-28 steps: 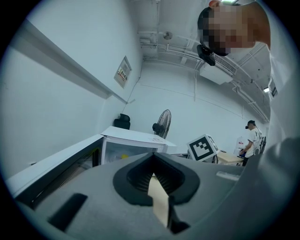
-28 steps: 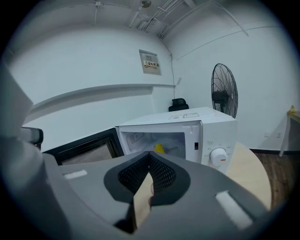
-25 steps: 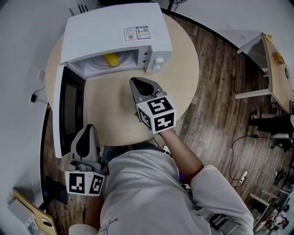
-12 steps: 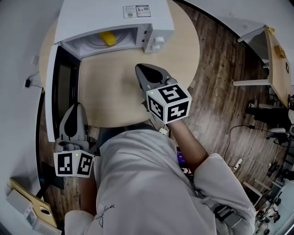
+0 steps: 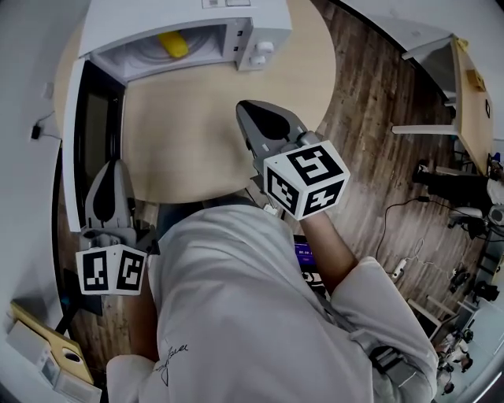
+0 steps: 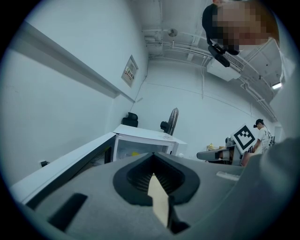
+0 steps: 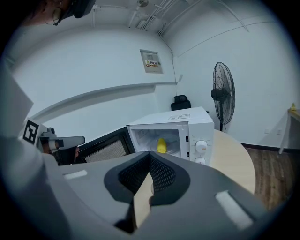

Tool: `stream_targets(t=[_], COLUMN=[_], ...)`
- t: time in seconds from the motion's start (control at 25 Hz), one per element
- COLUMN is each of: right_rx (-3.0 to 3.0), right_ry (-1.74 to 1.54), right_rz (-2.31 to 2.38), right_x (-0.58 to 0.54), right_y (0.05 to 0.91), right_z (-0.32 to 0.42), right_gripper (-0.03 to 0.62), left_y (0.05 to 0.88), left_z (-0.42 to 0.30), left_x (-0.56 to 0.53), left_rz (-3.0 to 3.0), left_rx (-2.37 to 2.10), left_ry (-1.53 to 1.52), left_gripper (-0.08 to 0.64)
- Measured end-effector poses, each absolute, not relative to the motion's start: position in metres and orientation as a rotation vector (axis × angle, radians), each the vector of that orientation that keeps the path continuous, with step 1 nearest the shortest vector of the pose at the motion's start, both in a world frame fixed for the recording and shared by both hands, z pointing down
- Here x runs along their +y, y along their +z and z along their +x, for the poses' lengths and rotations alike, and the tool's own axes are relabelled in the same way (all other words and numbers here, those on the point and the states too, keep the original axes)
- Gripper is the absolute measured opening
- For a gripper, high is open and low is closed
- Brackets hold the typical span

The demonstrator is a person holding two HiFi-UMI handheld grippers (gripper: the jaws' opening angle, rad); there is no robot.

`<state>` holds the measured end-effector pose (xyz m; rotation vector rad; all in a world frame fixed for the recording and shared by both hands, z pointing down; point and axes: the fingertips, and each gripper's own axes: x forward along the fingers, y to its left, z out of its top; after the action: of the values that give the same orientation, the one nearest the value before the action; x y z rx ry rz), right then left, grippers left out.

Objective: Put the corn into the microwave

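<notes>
Pulled back from microwave (image 5: 181, 16) since a second ago, right gripper (image 5: 248, 110) with jaws closed on nothing, left gripper (image 5: 112, 169) likewise closed and empty near open door (image 5: 75, 142), corn (image 5: 172, 44) inside microwave, well ahead of both jaws.

One microwave (image 5: 177, 17) is counted, with one door (image 5: 85, 149) and two knobs (image 5: 262, 47) on it. One corn (image 5: 172, 44) is counted. Two tables are seen: one round table (image 5: 197, 134) and one side table (image 5: 471, 102). Two grippers are counted, the left gripper (image 5: 112, 167) and the right gripper (image 5: 246, 110). Two marker cubes are counted with them, the left cube (image 5: 110, 270) and the right cube (image 5: 305, 179). One fan (image 7: 223, 93) and one wall sign (image 7: 151, 61) are seen. One person (image 5: 252, 315) is counted.
</notes>
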<state>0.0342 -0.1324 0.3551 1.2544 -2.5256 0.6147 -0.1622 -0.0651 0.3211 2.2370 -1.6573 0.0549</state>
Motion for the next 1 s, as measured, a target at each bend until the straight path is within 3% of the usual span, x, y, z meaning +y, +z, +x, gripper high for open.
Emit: stream_targets(t=[1.0], right_rx=[-2.547], right_ry=[0.595], right_rz=[1.248], right_x=[-0.107], right_y=[0.337], right_z=[0.054], right_gripper=[0.011], left_y=[0.319], left_z=[-0.15], left_x=[-0.056], left_rz=[2.218], left_rx=[-1.638], left_ry=[0.069], left_gripper=[-0.009])
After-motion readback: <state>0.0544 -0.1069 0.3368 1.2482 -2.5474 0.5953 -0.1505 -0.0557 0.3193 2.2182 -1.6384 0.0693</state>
